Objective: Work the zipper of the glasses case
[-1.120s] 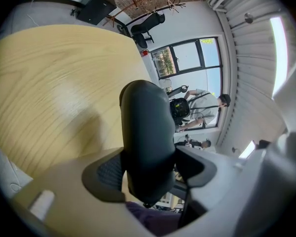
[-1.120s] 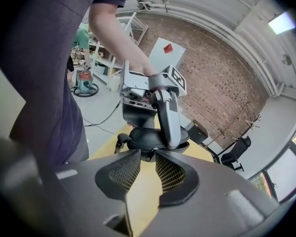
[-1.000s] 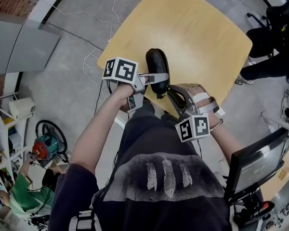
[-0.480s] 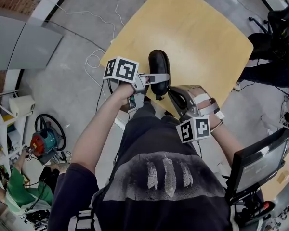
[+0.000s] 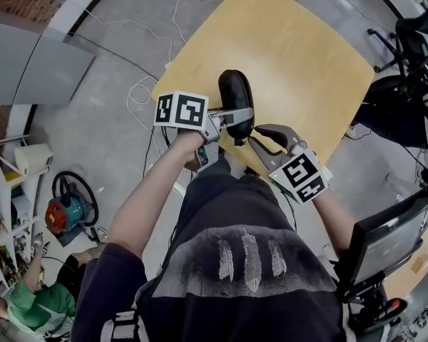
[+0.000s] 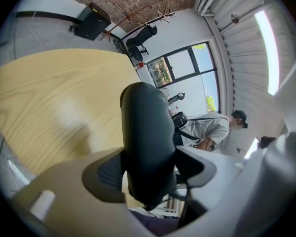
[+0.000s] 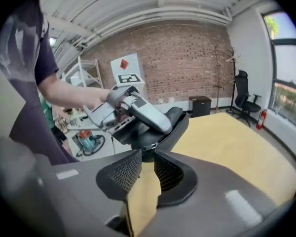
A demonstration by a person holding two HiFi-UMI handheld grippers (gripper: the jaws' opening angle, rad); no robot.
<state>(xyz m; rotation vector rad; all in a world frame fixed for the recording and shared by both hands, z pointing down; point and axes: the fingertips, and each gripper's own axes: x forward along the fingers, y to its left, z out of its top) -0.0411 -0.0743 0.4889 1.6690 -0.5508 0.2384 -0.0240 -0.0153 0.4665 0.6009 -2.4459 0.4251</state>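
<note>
A black oval glasses case (image 5: 234, 95) is held just above the near corner of the wooden table (image 5: 292, 55). My left gripper (image 5: 232, 117) is shut across the case's near half, and its pads clamp the case's (image 6: 145, 132) two sides. My right gripper (image 5: 252, 140) comes in from the right, its tips at the case's near end. In the right gripper view its jaws (image 7: 148, 157) are opening, with a narrow gap that holds nothing. The small zipper pull (image 7: 152, 145) on the case's seam sits just past the fingertips.
A monitor (image 5: 381, 244) stands at my lower right. A vacuum cleaner (image 5: 64, 212) and shelves sit on the floor at left, with cables (image 5: 139, 91) beside the table. A seated person (image 6: 212, 130) and office chairs are beyond the table's far side.
My right gripper has turned and shifted up toward the case's near end, its marker cube now tilted. The left gripper and the case have barely moved.
</note>
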